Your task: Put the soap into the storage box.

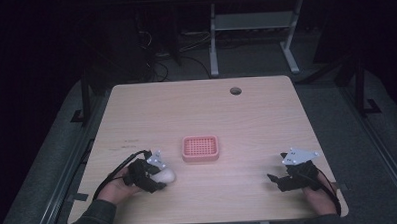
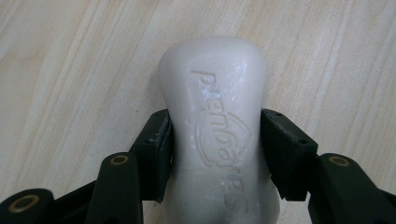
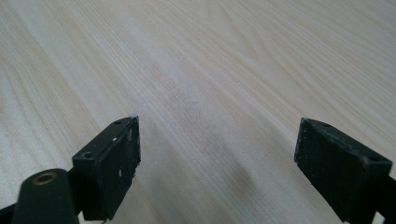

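Observation:
A white bar of soap (image 2: 219,121) with raised lettering lies on the wooden table, and my left gripper (image 2: 215,140) is shut on it, both black pads pressed against its narrow waist. From the high view the soap (image 1: 165,176) and left gripper (image 1: 158,178) sit near the table's front left. A pink ridged soap dish (image 1: 200,148) stands in the middle, a short way to the right of and beyond the soap. My right gripper (image 1: 275,182) rests at the front right; its jaws (image 3: 219,154) stand wide open over bare wood with nothing between them.
The wooden table (image 1: 267,119) has a round cable hole (image 1: 235,90) near its far edge. Beyond the table, on the dark floor, stands a white desk frame (image 1: 254,35). The person's hands and sleeves come in over the front edge.

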`<act>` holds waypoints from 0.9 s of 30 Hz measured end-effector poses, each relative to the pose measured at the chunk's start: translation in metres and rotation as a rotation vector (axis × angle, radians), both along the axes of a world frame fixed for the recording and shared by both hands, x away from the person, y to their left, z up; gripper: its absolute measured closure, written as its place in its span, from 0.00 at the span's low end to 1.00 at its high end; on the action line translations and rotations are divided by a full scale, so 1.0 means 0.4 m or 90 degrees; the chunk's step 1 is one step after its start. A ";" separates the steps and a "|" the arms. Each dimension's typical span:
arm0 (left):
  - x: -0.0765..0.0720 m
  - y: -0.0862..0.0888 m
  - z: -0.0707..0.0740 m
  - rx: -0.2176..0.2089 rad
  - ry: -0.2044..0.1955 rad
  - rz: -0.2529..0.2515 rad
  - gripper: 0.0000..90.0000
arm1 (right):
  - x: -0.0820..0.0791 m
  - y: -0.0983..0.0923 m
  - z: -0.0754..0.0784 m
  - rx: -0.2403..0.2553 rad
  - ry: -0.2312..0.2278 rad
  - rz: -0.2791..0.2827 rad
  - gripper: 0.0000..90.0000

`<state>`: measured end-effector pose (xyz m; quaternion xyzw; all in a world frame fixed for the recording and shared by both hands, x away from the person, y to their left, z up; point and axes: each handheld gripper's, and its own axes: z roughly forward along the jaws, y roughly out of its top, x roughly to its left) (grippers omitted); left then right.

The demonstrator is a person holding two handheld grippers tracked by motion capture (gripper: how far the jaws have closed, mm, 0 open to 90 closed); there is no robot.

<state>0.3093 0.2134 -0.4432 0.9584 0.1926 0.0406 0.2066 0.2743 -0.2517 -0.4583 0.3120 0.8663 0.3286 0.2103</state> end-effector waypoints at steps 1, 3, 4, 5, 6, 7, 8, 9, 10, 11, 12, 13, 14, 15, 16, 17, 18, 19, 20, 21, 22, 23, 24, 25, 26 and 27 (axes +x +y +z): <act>0.000 0.000 0.000 0.000 0.001 0.001 0.52 | 0.000 0.000 0.000 -0.001 0.000 0.000 0.15; 0.000 0.000 0.000 0.000 0.002 0.000 0.53 | 0.000 0.001 0.000 0.001 0.002 0.000 0.15; 0.000 0.000 0.000 0.000 0.002 0.000 0.53 | 0.000 0.002 0.000 0.000 0.002 0.000 0.15; 0.000 -0.001 0.001 0.003 0.001 -0.001 0.53 | 0.000 0.002 0.000 0.000 0.003 0.000 0.15; 0.000 -0.001 0.002 0.005 0.001 -0.003 0.53 | -0.001 0.002 0.000 0.000 0.002 0.000 0.15; 0.000 -0.002 0.002 0.006 0.002 -0.002 0.54 | -0.001 0.001 0.000 0.000 0.002 0.000 0.15; -0.001 -0.003 0.002 0.007 0.002 0.000 0.54 | -0.001 0.001 0.000 -0.002 0.000 0.000 0.15; -0.002 -0.004 0.002 0.008 0.001 0.000 0.54 | -0.001 0.000 0.000 -0.002 0.000 -0.001 0.15; -0.002 -0.004 0.002 0.008 0.001 0.000 0.54 | -0.001 0.000 0.000 -0.002 0.000 -0.001 0.15; -0.003 -0.006 0.004 0.016 0.001 -0.002 0.54 | -0.001 0.000 0.000 -0.002 0.000 -0.001 0.15; -0.003 -0.007 0.005 0.019 -0.001 -0.004 0.54 | -0.001 0.000 0.000 -0.002 0.000 -0.001 0.15; -0.004 -0.008 0.005 0.019 -0.001 -0.005 0.54 | -0.001 0.000 0.001 -0.001 0.000 -0.001 0.15; -0.004 -0.008 0.005 0.019 -0.001 -0.005 0.54 | -0.001 0.000 0.001 0.000 0.000 -0.001 0.15; -0.005 -0.009 0.005 0.020 -0.005 -0.007 0.54 | -0.001 0.000 0.001 0.001 0.000 -0.001 0.15; -0.006 -0.010 0.005 0.019 -0.006 -0.006 0.54 | -0.001 -0.001 0.001 0.001 0.000 -0.001 0.15; -0.006 -0.011 0.006 0.020 -0.008 -0.007 0.54 | -0.001 -0.001 0.001 0.001 0.000 -0.002 0.15; -0.007 -0.011 0.006 0.018 -0.010 -0.005 0.54 | -0.001 -0.001 0.001 0.001 0.000 -0.002 0.15; -0.007 -0.011 0.006 0.019 -0.010 -0.005 0.55 | -0.001 -0.002 0.001 0.001 -0.001 -0.001 0.15; -0.008 -0.011 0.008 0.023 -0.009 -0.006 0.55 | -0.001 -0.002 0.001 0.001 -0.002 -0.001 0.15; -0.008 -0.011 0.010 0.022 -0.011 -0.008 0.55 | -0.001 -0.003 0.001 0.001 -0.003 -0.001 0.15; -0.008 -0.010 0.011 0.017 -0.013 -0.009 0.55 | -0.001 -0.003 0.002 0.001 -0.003 -0.001 0.15; -0.008 -0.009 0.013 0.016 -0.012 -0.010 0.55 | -0.001 -0.003 0.002 0.001 -0.003 -0.002 0.15; -0.009 -0.009 0.014 0.014 -0.014 -0.009 0.55 | -0.002 -0.003 0.002 0.001 -0.003 -0.002 0.15; -0.009 -0.009 0.015 0.014 -0.014 -0.009 0.55 | -0.002 -0.002 0.002 0.001 -0.003 -0.002 0.15; -0.010 -0.009 0.015 0.014 -0.011 -0.010 0.55 | -0.002 -0.002 0.002 0.002 -0.004 -0.002 0.15; -0.010 -0.009 0.016 0.014 -0.011 -0.009 0.55 | -0.003 -0.002 0.002 0.002 -0.003 -0.002 0.15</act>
